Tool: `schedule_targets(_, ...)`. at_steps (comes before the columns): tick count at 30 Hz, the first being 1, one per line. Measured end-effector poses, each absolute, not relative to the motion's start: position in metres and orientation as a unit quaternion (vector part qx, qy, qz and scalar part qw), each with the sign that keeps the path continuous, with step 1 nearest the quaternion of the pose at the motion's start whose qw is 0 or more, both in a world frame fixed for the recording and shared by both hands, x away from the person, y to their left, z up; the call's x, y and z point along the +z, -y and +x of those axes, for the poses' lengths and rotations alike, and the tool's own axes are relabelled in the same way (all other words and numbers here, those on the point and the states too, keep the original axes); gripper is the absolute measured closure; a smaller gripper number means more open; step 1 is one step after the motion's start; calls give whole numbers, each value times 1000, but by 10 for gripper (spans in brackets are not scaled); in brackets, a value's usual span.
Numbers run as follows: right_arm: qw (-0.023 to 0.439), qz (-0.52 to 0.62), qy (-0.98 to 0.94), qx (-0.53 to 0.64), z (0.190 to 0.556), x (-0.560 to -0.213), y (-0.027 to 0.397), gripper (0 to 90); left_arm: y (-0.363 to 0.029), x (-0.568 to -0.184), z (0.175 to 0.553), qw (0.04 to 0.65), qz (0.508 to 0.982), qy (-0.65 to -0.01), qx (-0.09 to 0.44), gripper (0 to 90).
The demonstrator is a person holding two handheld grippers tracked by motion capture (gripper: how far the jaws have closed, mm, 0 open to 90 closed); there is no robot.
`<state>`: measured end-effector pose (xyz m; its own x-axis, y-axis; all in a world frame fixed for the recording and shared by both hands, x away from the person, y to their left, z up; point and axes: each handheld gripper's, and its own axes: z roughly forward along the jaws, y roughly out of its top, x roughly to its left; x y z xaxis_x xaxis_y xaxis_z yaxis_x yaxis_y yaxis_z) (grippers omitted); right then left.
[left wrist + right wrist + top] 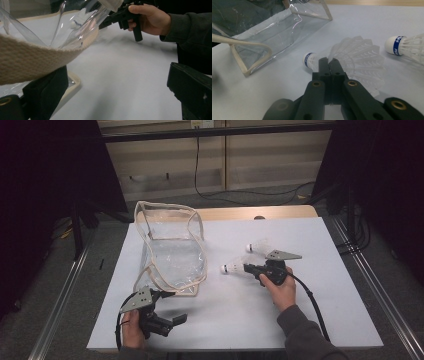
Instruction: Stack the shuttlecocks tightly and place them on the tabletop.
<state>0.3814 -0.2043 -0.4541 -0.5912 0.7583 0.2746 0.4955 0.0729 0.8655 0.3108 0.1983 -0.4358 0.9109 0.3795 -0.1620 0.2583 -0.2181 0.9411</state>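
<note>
The right hand-held gripper (pixel 328 61) has its jaws pressed together at the skirt of a shuttlecock (pixel 347 60) lying on the white worktop (pixel 300 310) — it seems to pinch the feathers, though the contact is hard to see. A second shuttlecock (pixel 405 47) lies just beyond. The left hand-held gripper (pixel 117 87) stands open — one jaw under the cloth-edged rim of the clear bag (pixel 172 252).

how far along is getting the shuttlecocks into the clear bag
Done: nothing; the clear bag looks empty. In hand: the right gripper is shut on the near shuttlecock, while the left gripper props the bag's trim. Left: bagging both, including the far shuttlecock.
</note>
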Motion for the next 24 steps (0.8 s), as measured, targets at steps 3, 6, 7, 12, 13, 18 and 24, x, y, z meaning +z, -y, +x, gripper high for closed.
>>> schedule_targets(3,124,433,-721,526,382,-454,204,900,-198,-436,311,591,779,-204,51,36)
schedule_targets(6,122,431,-721,529,381,-454,203,900,-198,-436,311,592,778,-205,51,36)
schedule_targets(7,121,429,-722,529,381,-454,203,900,-198,-436,311,591,778,-204,51,36)
schedule_targets(12,118,426,-722,532,379,-453,202,900,-198,-436,311,591,779,-204,52,36)
schedule_targets(13,118,424,-722,533,379,-452,203,900,-198,-436,311,591,778,-204,51,36)
schedule_targets(18,114,427,-719,536,380,-454,202,900,-199,-436,311,591,779,-204,52,36)
schedule_targets(24,108,428,-717,540,382,-456,201,900,-199,-436,311,592,778,-204,52,36)
